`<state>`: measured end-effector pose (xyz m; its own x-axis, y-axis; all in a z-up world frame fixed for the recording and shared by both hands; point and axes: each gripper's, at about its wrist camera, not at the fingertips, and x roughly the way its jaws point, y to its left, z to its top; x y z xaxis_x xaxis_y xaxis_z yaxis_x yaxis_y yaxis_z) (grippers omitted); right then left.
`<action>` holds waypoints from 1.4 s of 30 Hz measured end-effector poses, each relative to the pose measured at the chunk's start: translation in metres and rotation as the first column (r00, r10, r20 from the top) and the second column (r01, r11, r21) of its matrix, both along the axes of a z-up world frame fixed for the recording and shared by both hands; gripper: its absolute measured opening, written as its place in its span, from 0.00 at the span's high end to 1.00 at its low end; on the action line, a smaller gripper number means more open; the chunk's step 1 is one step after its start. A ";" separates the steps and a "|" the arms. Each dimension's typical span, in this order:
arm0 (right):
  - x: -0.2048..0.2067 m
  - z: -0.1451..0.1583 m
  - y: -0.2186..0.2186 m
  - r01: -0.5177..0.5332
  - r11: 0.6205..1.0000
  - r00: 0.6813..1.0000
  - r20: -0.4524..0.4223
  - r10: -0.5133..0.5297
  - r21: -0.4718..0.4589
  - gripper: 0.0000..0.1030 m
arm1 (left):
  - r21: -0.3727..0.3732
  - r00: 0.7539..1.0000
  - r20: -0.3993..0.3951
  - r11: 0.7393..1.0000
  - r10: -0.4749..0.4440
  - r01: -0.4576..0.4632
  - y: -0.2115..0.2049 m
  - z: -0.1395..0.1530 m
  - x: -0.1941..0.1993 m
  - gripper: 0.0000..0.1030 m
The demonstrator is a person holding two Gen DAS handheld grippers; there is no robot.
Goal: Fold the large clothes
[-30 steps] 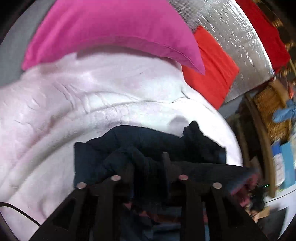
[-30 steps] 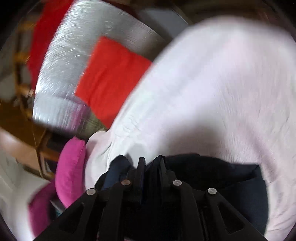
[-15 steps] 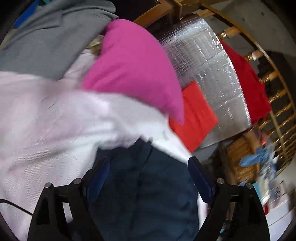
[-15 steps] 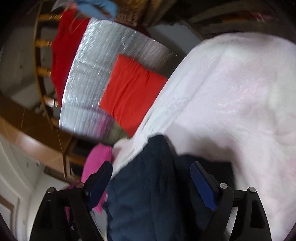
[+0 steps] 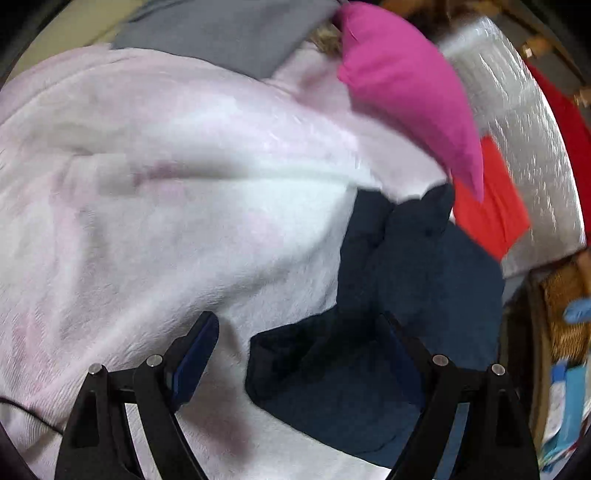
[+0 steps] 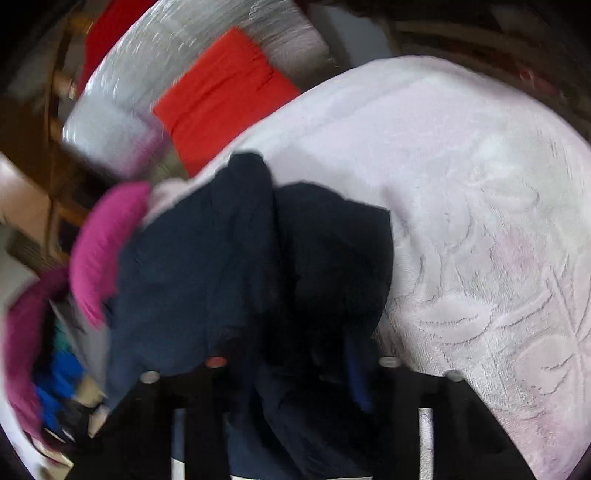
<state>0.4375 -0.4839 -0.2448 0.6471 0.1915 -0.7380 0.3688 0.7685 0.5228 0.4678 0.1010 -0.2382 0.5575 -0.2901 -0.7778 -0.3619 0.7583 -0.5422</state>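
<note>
My left gripper (image 5: 299,354) is spread wide over the navy garment (image 5: 424,280); my right gripper's (image 6: 295,369) jaws were just closing, grip unclear

Ahead of you a pale pink blanket (image 5: 166,221) with a raised leaf pattern covers the bed. At its far edge sits a magenta pillow (image 5: 406,92), and beyond that, to the left, a grey cloth (image 5: 229,33). To the right of the pillow you see a silver quilted sheet (image 5: 524,140) with a folded orange-red cloth (image 5: 491,214) lying on it and a darker red cloth (image 5: 565,122) behind. A wicker basket (image 5: 565,306) stands at the right, near wooden rails (image 6: 62,81)
</note>
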 end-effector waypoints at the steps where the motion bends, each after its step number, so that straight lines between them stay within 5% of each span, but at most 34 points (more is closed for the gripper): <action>1: -0.002 0.005 0.006 -0.006 0.999 1.000 0.001 0.006 -0.047 0.72 | 0.010 1.000 0.010 1.000 -0.004 0.004 -0.002 0.002 0.002 0.16; 5: -0.023 0.035 0.018 0.034 0.988 0.997 0.077 -0.022 -0.148 0.88 | -0.002 0.999 0.025 0.999 -0.035 0.035 -0.013 0.007 0.015 0.16; 8: -0.042 0.035 0.030 0.097 0.962 0.992 0.106 -0.072 -0.255 0.91 | 0.030 0.999 0.009 0.999 -0.036 0.036 -0.017 0.005 0.016 0.16; 12: -0.040 -0.013 0.029 0.080 0.974 0.996 -0.030 -0.088 -0.211 0.91 | 0.061 0.999 -0.010 0.997 -0.036 0.036 -0.019 0.004 0.017 0.16; 16: -0.059 0.003 0.020 0.114 0.988 0.993 0.017 -0.113 -0.107 0.90 | 0.125 0.999 0.024 0.991 -0.043 0.039 -0.020 0.022 0.007 0.16; 18: -0.075 0.013 0.012 0.132 0.991 0.990 0.053 -0.130 -0.037 0.84 | 0.158 0.996 0.069 0.986 -0.055 0.044 -0.022 0.035 0.001 0.16; 19: -0.080 0.019 0.012 0.132 0.991 0.988 0.077 -0.131 -0.011 0.64 | 0.172 0.993 0.093 0.984 -0.066 0.049 -0.024 0.043 -0.004 0.16; 20: -0.087 0.025 0.013 0.135 0.991 0.986 0.101 -0.136 0.015 0.30 | 0.182 0.990 0.114 0.982 -0.078 0.056 -0.026 0.049 -0.009 0.16; 22: -0.111 0.033 0.016 0.152 0.987 0.972 0.170 -0.160 0.058 0.14 | 0.181 0.984 0.142 0.980 -0.106 0.080 -0.029 0.057 -0.020 0.16; 25: -0.120 0.033 0.026 0.115 0.988 0.971 0.199 -0.133 0.101 0.14 | 0.146 0.986 0.102 0.983 -0.131 0.115 -0.031 0.048 -0.035 0.16; 31: -0.120 -0.004 0.043 0.054 0.928 0.977 0.174 -0.126 0.369 0.14 | -0.051 0.987 -0.025 0.986 -0.160 0.159 -0.034 0.014 -0.056 0.16; 36: -0.093 -0.025 0.054 0.074 0.913 0.982 0.128 -0.136 0.400 0.14 | -0.117 0.990 -0.083 0.987 -0.118 0.108 -0.024 -0.006 -0.046 0.16; 42: -0.051 -0.043 0.051 0.138 0.898 0.975 0.103 -0.198 0.418 0.14 | -0.139 0.996 -0.037 0.987 -0.086 0.080 -0.020 -0.008 -0.024 0.16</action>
